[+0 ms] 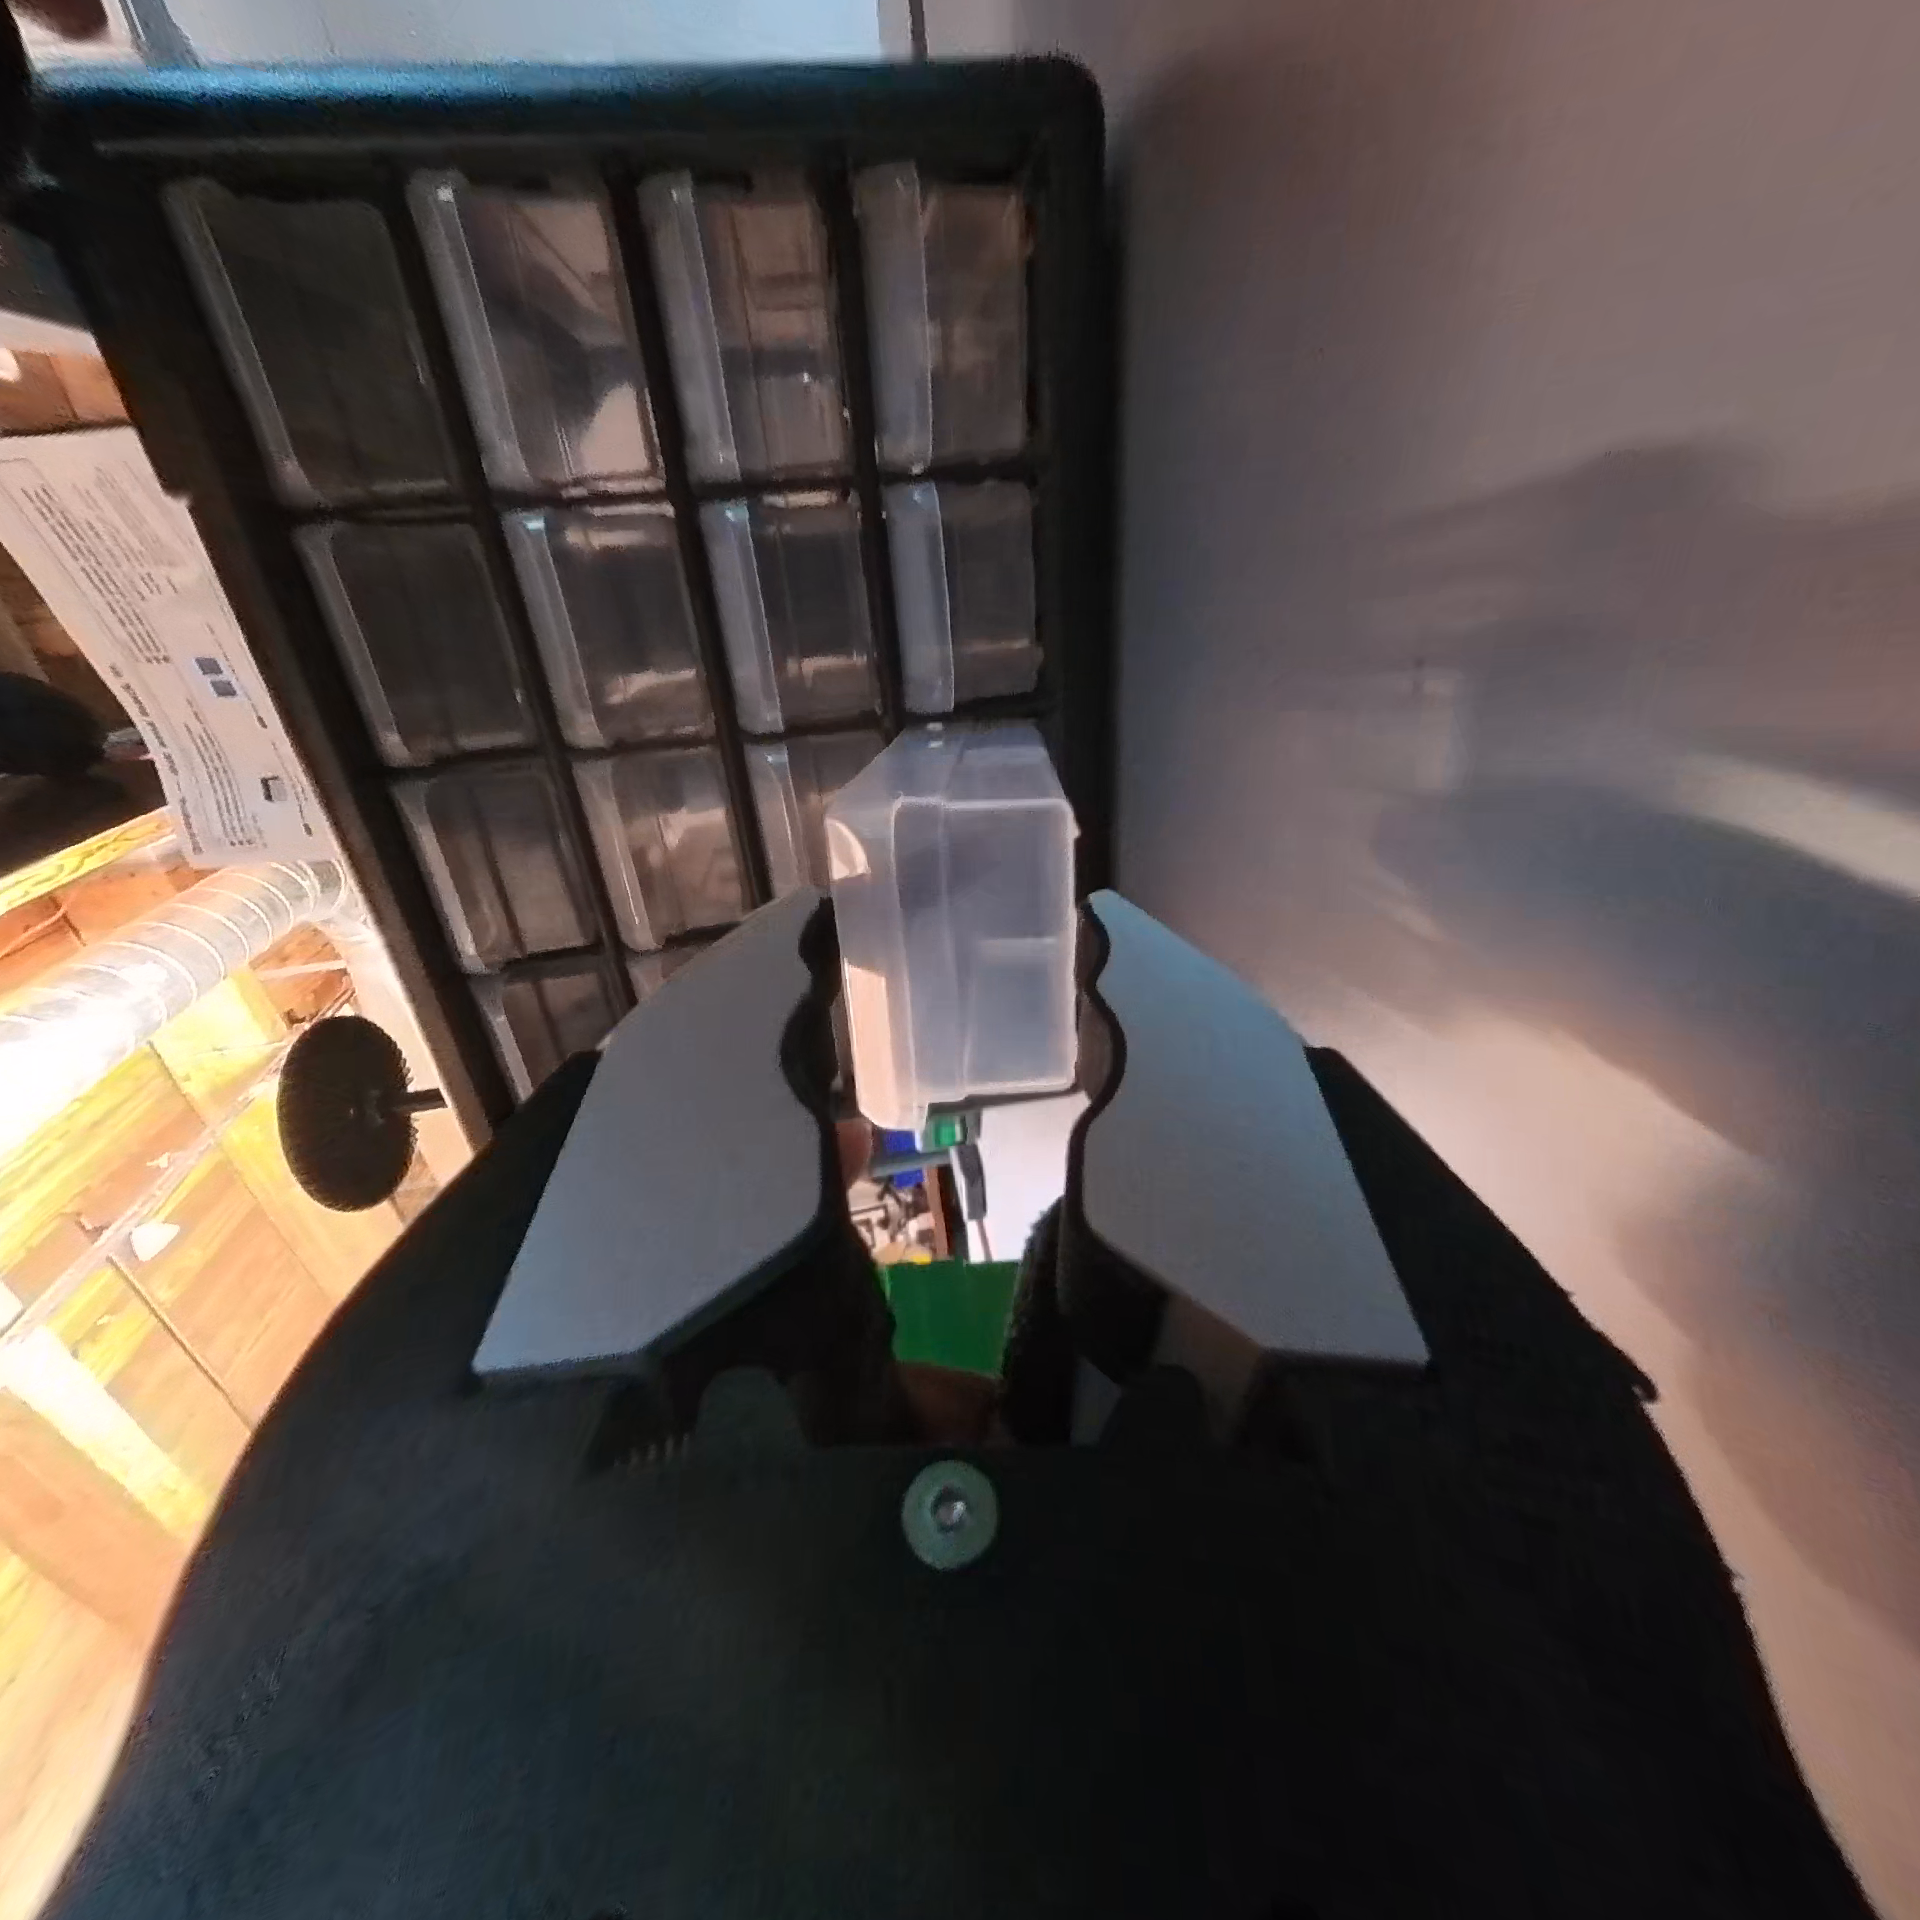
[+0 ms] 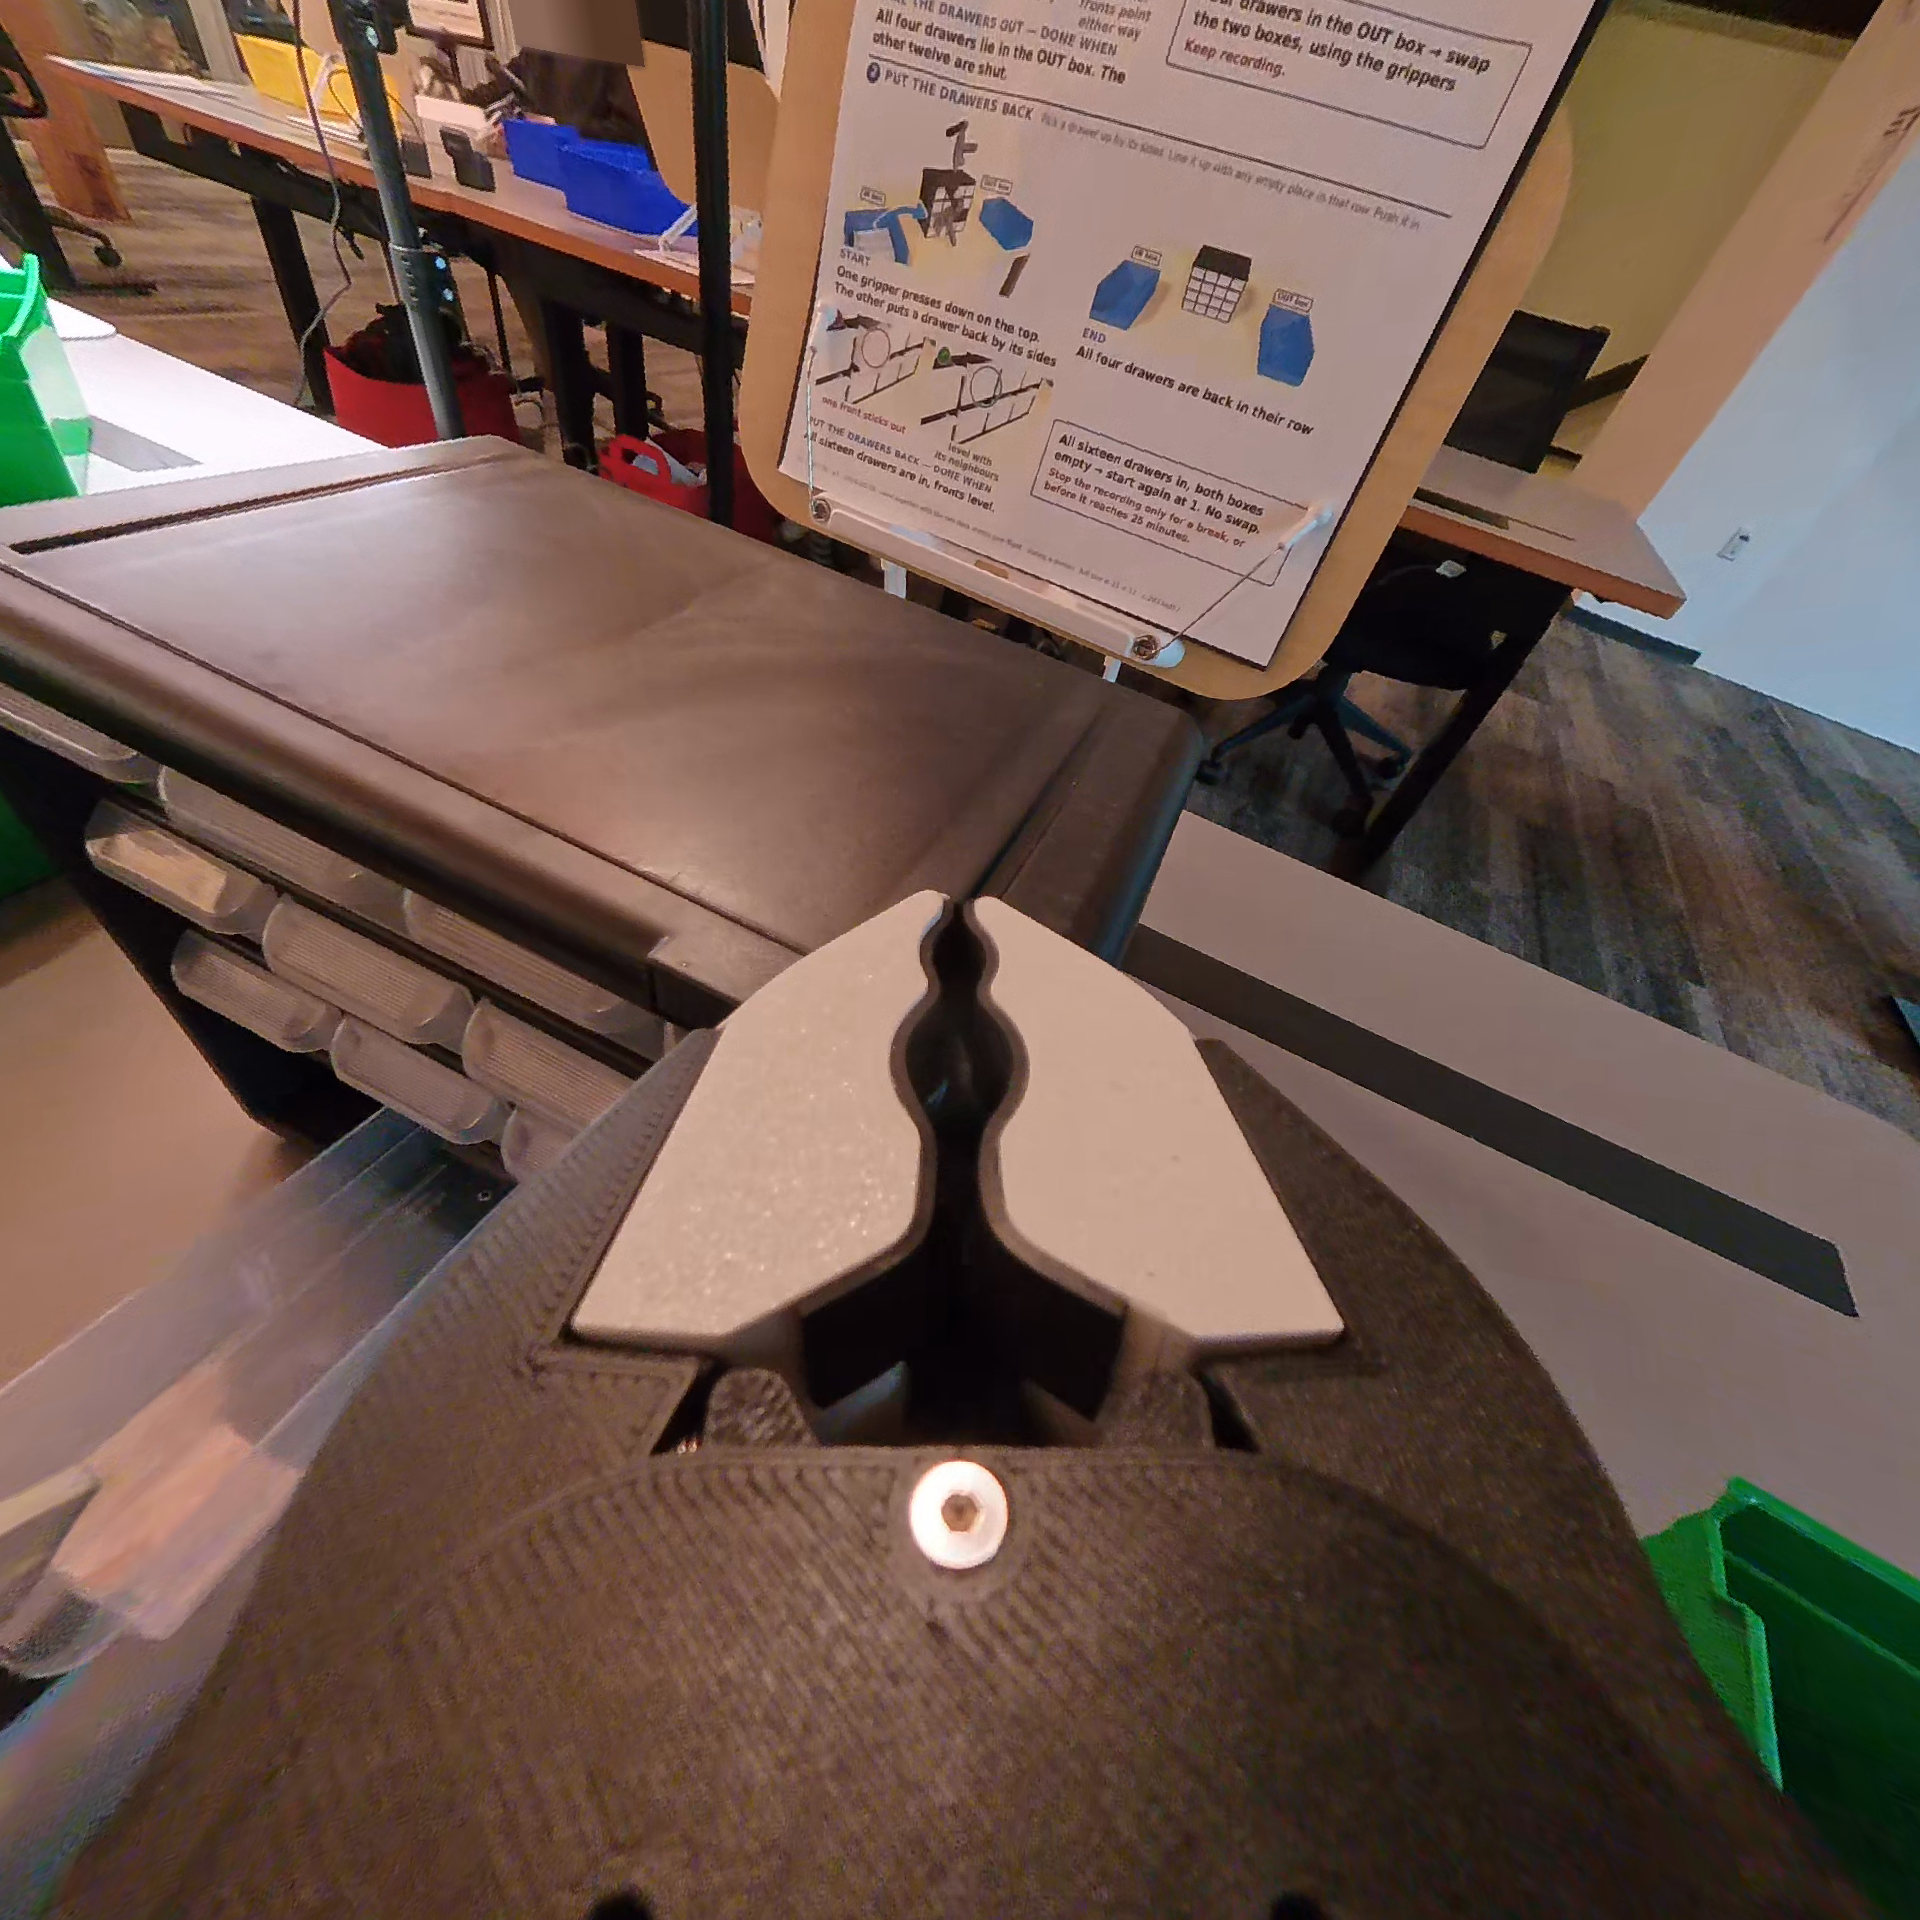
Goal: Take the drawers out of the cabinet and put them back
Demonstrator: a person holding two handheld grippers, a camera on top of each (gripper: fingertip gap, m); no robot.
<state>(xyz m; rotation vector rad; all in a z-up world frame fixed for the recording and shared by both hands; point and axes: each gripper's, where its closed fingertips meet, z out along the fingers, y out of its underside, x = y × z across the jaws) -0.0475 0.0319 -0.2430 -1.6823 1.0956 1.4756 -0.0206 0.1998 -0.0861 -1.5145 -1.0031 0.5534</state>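
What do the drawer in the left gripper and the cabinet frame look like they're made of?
The drawer looks like clear, slightly frosted thin plastic: the background shows through its walls. The cabinet frame looks like matte black moulded plastic with rounded corners; metal is unlikely but can't be excluded.

Left claw (image 1: 951, 971): fingers closed against both sides of a clear drawer (image 1: 961, 925).
Drawer: partly out of its slot.
Cabinet (image 1: 582, 499): black frame, remaining clear drawers seated.
Desk (image 1: 1507, 520): pale surface beside cabinet.
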